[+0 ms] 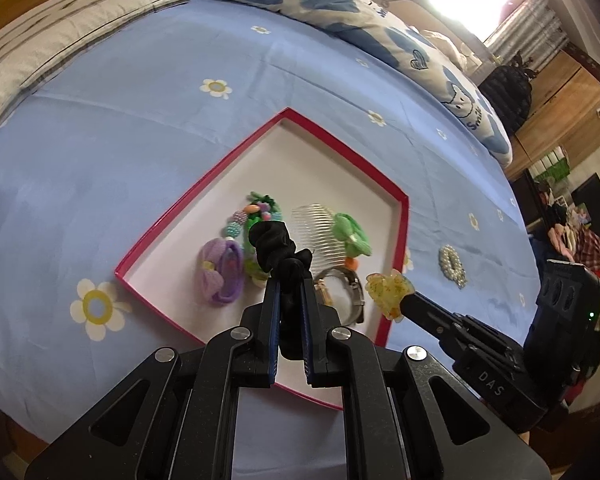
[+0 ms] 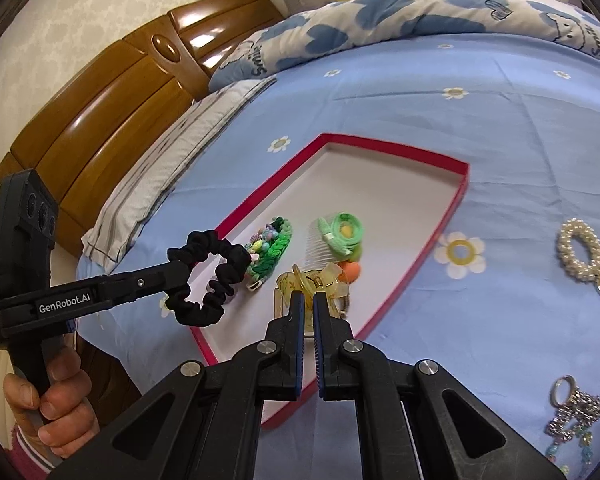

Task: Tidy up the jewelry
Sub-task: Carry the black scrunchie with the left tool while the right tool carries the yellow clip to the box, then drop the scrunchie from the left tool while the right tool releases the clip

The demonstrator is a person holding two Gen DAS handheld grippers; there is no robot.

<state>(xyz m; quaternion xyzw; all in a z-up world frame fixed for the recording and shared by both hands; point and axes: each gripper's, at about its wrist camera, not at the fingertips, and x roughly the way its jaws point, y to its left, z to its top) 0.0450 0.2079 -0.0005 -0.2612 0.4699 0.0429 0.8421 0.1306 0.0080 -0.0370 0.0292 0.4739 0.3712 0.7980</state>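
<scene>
A red-rimmed white tray [image 1: 260,136] [image 2: 462,184] lies on the blue flowered bedsheet. My left gripper [image 1: 291,280] [image 2: 180,276] is shut on a black scrunchie [image 1: 276,246] [image 2: 208,276] held above the tray's near end. My right gripper [image 2: 308,300] [image 1: 406,302] is shut on a translucent yellow claw clip [image 2: 312,280] [image 1: 388,290] over the tray's near right rim. In the tray lie a purple hair tie [image 1: 220,276], a green beaded tie [image 1: 256,216] [image 2: 274,250], a clear comb [image 1: 320,236], a green bow tie [image 1: 350,236] [image 2: 342,234] and a watch [image 1: 346,288].
A pearl scrunchie [image 1: 452,266] [image 2: 586,256] lies on the sheet right of the tray. A ring and beaded chain [image 2: 572,412] rest near the bed's front right. A striped pillow [image 1: 60,36], a heart-print duvet [image 2: 380,16] and a wooden headboard [image 2: 100,120] border the bed. A hand [image 2: 56,400] grips the left handle.
</scene>
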